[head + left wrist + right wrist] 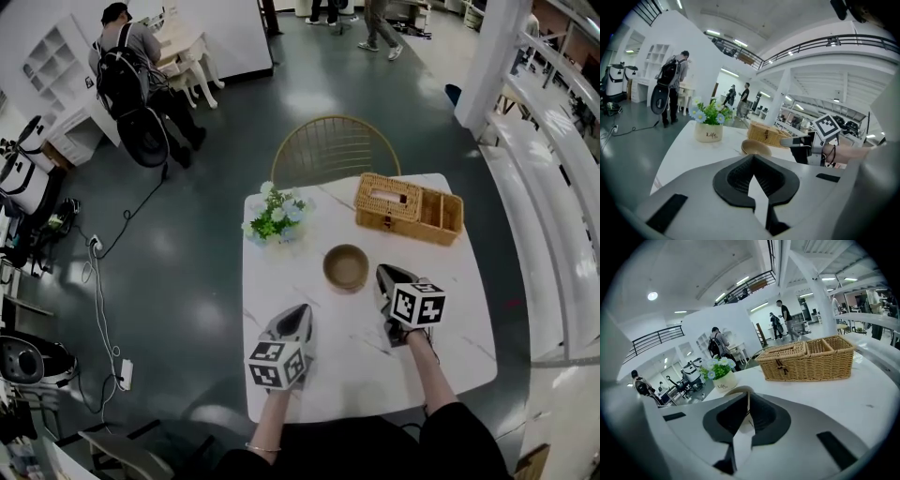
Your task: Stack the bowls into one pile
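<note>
Stacking is judged finished or nearly so: only one pile of bowls (346,266) is seen, mid-table, and no loose bowl is spotted; how many are nested cannot be told. The next move is judged to call only for both tongs to be drawn clear without the pile being knocked. The table (309,375) is noted as white, smooth, faintly veined, square with rounded corners. The wicker basket (409,208), woven, boxy, half-lidded, is placed far right; the flower pot (274,220), small, cream, glazed, far left. The bowls are round, tan, matte. The left tongs (298,312) and right tongs (384,274) are both seen closed on nothing, the right tip just beside the pile.
</note>
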`<state>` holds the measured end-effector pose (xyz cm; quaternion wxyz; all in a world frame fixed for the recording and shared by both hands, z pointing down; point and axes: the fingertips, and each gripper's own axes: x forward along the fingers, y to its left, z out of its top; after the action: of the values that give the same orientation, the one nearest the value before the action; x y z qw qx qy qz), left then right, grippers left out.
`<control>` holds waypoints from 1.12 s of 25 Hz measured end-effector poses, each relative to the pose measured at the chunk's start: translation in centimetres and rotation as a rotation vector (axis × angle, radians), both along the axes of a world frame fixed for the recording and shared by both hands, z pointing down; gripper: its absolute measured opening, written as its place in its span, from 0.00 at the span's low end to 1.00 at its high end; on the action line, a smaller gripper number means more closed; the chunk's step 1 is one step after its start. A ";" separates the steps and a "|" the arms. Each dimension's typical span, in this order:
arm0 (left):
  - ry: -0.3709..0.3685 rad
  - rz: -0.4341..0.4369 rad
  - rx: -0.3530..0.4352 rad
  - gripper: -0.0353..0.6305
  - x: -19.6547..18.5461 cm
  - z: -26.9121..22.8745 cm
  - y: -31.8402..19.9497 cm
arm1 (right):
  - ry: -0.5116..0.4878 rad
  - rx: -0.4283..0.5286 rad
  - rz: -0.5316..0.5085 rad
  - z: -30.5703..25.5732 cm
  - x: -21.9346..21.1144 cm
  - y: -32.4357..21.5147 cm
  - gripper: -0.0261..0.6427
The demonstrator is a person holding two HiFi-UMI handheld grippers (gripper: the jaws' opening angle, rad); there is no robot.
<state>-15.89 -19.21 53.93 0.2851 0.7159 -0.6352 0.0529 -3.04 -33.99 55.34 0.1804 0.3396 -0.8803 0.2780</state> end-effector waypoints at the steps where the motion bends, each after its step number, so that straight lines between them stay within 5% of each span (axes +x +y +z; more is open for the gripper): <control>1: -0.012 -0.003 0.013 0.07 -0.1 -0.4 0.1 | -0.013 0.014 -0.003 -0.5 0.3 0.4 0.07; 18: -0.131 -0.012 0.274 0.07 -1.1 -9.6 3.6 | -0.234 0.284 -0.013 -11.1 5.9 7.3 0.07; 28: -0.180 -0.006 0.368 0.07 -0.8 -13.7 5.4 | -0.249 0.428 0.026 -16.2 8.9 9.5 0.06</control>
<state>-16.67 -13.85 40.18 0.0918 0.7465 -0.6591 -0.0010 5.86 -24.51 39.18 -0.0090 0.3446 -0.9301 0.1272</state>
